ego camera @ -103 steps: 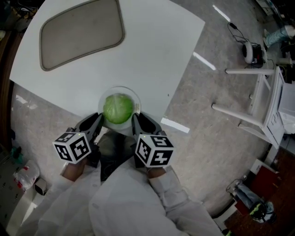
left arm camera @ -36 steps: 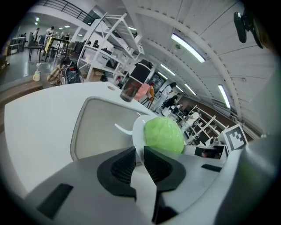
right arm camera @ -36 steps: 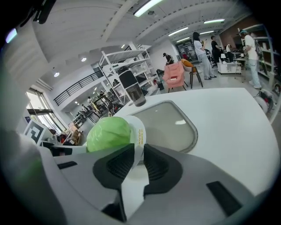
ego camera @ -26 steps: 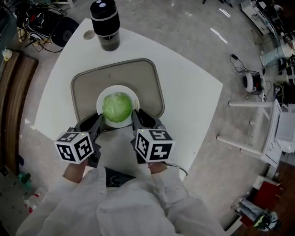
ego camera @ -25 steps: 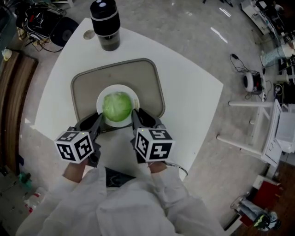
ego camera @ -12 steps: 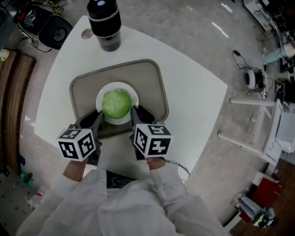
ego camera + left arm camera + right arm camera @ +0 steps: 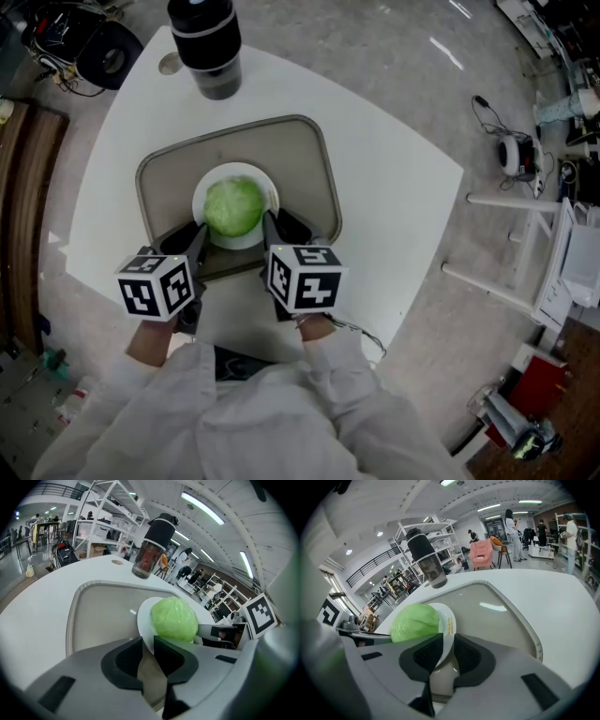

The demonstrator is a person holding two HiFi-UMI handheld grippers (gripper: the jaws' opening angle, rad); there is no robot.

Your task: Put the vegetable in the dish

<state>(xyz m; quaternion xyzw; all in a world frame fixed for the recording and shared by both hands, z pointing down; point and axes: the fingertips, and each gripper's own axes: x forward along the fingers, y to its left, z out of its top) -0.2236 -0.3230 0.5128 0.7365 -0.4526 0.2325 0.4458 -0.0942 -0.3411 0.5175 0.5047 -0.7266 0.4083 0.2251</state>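
Left claw (image 7: 194, 242) and right claw (image 7: 273, 231) pinch opposite rims of the round white plate (image 7: 235, 170), green cabbage (image 7: 232, 206) centred between.

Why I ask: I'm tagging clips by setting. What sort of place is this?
Probably a lab or workshop hall rather than a home kitchen: open white shelving racks, long ceiling strip lights, and cabled equipment lying on the floor.

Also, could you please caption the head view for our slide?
Left gripper and right gripper hold a plate of cabbage over the tray.
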